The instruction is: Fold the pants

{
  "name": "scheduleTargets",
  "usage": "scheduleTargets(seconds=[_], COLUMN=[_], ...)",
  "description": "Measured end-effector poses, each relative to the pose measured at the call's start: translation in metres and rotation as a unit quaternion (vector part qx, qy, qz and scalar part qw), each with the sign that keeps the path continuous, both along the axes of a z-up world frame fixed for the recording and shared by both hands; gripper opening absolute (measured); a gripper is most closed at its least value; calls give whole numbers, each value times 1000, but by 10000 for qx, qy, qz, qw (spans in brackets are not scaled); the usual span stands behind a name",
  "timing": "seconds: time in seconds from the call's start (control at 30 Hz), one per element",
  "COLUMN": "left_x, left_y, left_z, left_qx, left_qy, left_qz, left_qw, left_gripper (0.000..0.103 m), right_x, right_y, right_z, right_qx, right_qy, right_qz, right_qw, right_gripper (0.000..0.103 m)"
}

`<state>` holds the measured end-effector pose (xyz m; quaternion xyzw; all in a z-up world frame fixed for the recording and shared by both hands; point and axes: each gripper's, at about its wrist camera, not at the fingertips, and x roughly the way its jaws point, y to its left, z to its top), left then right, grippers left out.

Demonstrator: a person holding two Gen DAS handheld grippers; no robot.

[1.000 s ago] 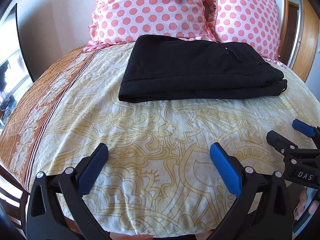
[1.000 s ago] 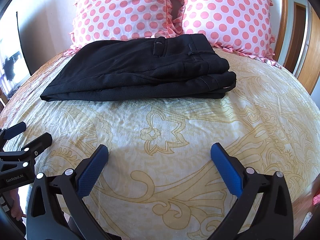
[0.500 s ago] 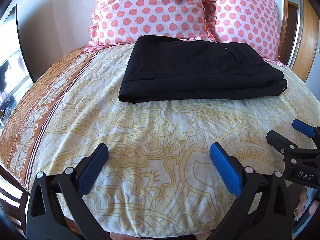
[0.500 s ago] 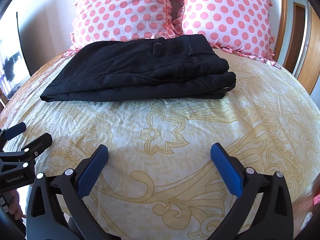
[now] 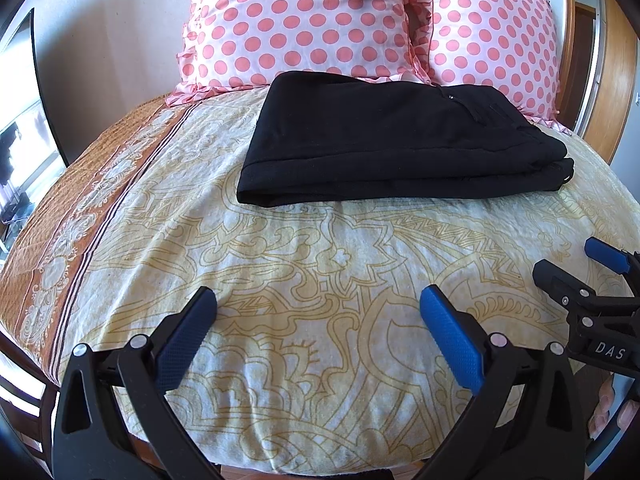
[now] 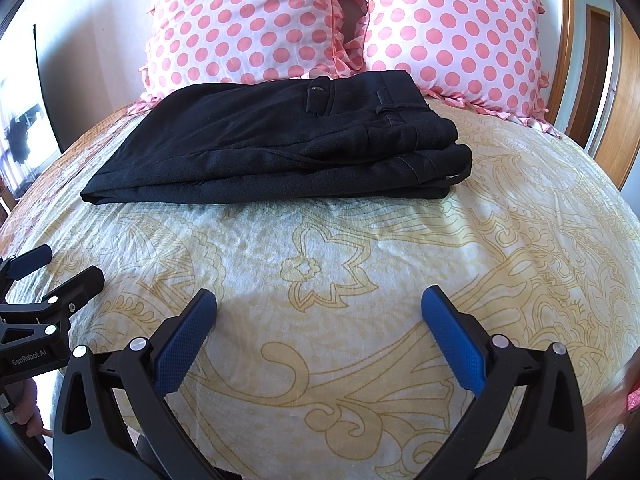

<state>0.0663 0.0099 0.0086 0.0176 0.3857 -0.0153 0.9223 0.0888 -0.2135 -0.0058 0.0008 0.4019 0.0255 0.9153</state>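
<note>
Black pants (image 5: 392, 140) lie folded in a flat rectangle at the far side of the bed, just in front of the pillows; the right wrist view shows them too (image 6: 280, 148), waistband to the right. My left gripper (image 5: 318, 320) is open and empty, low over the near part of the bed, well short of the pants. My right gripper (image 6: 318, 320) is open and empty beside it. The right gripper shows at the right edge of the left wrist view (image 5: 576, 264), the left gripper at the left edge of the right wrist view (image 6: 52, 268).
Two pink polka-dot pillows (image 5: 296, 20) (image 6: 452, 28) stand against the wall behind the pants. The bed wears a cream sheet with yellow floral pattern (image 5: 320, 248) and an orange border on the left (image 5: 80, 200). A wooden door frame (image 6: 616, 92) is at the right.
</note>
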Motion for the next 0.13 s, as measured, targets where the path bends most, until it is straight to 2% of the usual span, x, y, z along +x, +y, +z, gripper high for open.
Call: scheduleTargets(seconds=[0.13], left_x=[-1], left_y=[0], left_z=[-1], left_qx=[-1], left_qy=[-1], left_qz=[3], left_qw=[10000], left_gripper=[101], right_x=[0], right_y=[0], right_z=[0], right_qx=[1], right_qy=[-6], right_qz=[-2], right_qw=[10000], right_gripper=[102])
